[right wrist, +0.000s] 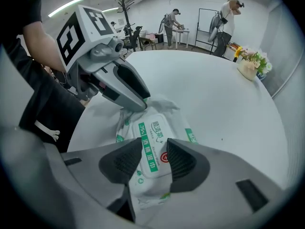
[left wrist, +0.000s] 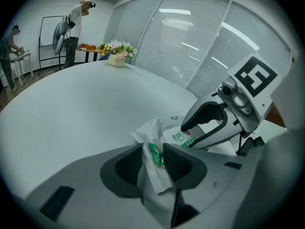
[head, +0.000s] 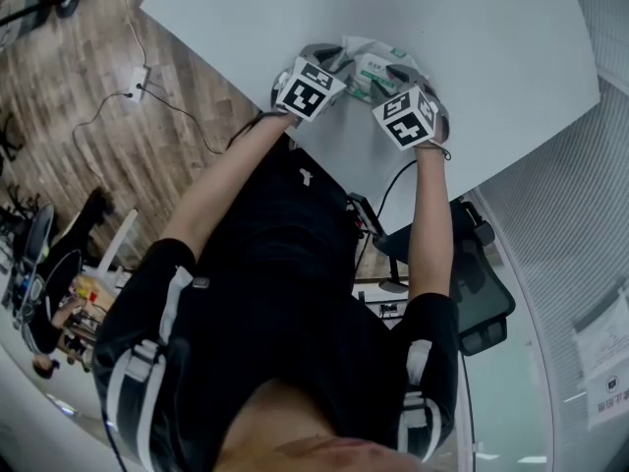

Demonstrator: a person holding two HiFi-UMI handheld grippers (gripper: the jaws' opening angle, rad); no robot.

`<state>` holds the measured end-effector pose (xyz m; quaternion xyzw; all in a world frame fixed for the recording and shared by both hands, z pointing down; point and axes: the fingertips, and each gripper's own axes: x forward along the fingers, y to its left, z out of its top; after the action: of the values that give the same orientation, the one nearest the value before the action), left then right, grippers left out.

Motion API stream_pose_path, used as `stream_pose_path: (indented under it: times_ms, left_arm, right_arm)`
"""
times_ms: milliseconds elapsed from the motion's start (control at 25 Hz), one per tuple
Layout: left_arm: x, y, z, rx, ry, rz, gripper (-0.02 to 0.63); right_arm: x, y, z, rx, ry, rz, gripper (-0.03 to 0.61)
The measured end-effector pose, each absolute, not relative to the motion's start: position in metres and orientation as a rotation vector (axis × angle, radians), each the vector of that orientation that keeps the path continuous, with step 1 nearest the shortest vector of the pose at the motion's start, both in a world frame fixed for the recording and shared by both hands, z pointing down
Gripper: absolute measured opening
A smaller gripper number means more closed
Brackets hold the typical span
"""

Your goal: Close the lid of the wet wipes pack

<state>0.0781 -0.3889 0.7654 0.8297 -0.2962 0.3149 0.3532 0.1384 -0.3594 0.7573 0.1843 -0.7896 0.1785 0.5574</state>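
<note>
The wet wipes pack (head: pixel 366 67) lies on the white table (head: pixel 511 57), white with green print. My left gripper (left wrist: pixel 153 159) is shut on the crimped end of the wrapper, which stands up between its pads. My right gripper (right wrist: pixel 151 162) points steeply down over the pack's rigid lid (right wrist: pixel 153 144), jaws open, one on each side above the lid. The lid looks flat against the pack. In the right gripper view the left gripper (right wrist: pixel 142 104) holds the pack's far end. The left gripper view has the right gripper (left wrist: pixel 188 130) hovering just over the pack (left wrist: pixel 177 136).
A flower pot (right wrist: pixel 250 66) stands far across the table, near its edge. People work at desks in the back of the room (right wrist: pixel 171 20). An office chair (head: pixel 482 293) sits by the table's near edge, beside the person's right arm.
</note>
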Motion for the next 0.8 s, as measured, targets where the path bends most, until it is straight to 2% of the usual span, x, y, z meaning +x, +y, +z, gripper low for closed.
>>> stream_pose_path:
  times_ms: [280,400,600,800]
  left_arm:
    - [0.073,-0.378,0.764,2.145,-0.817,0.801,0.147]
    - [0.061,-0.348,0.735,2.175,-0.883,0.783,0.112]
    - [0.037,-0.302,0.624,2.316,-1.095,0.598,0.037]
    - [0.024,-0.219,0.488,2.477,-1.287,0.274,0.028]
  right_arm:
    - [0.141,-0.356,0.755,0.581,-1.927,0.503,0.186]
    - [0.139,-0.333,0.710,0.820,-2.040,0.571,0.147]
    - [0.158,-0.286,0.566,1.366,-2.183,0.421,0.130]
    - [0.188,-0.201,0.449,1.750,-2.296,0.288,0.044]
